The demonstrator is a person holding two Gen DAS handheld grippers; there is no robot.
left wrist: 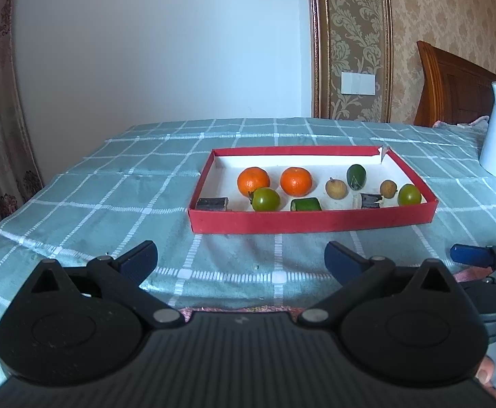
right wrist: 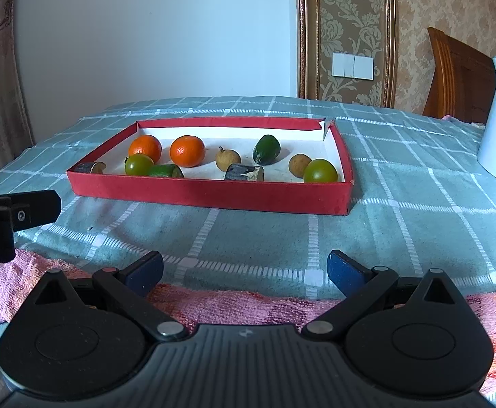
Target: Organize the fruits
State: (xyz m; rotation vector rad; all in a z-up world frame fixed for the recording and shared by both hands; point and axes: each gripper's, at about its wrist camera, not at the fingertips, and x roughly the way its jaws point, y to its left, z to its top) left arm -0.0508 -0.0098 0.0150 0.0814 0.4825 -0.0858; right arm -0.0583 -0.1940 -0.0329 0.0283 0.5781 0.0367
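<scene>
Red tray (right wrist: 207, 195) holds 2 oranges (right wrist: 187, 150), 2 green tomatoes (right wrist: 320, 171), 2 longans (right wrist: 228, 158).

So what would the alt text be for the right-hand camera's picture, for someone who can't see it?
A shallow red cardboard tray on a teal checked tablecloth holds two orange tangerines, two round green fruits, two small tan fruits and some cut pieces. Below, the right gripper is open and empty over a pink towel.

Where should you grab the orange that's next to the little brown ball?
Grip that orange around its round middle, coming down from above. The open right hand-held gripper could straddle it there; the red tray wall blocks a low approach, and other fruit sits close.
</scene>
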